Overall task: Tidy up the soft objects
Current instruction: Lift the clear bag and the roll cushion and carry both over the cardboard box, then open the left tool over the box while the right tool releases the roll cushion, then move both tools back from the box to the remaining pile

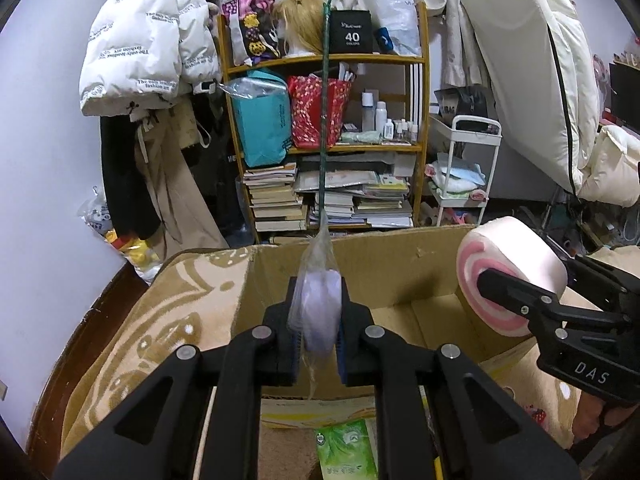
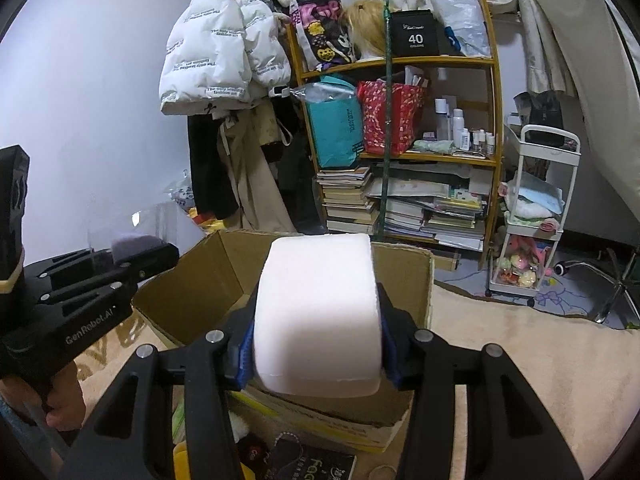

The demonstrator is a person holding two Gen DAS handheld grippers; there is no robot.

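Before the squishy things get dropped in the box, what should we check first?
1. Left gripper holds the purple puff in its plastic bag: ok, pinched between the pads.
2. Right gripper holds the pink and white roll: ok, squeezed on both sides.
3. Cardboard box is open: ok, no flap over the top.
4. Room inside the box: ok where the floor shows; its near part is hidden.
5. Both things are over the box: cannot tell; they look near or above the rim.
6. The two grippers are clear of each other: ok, apart.
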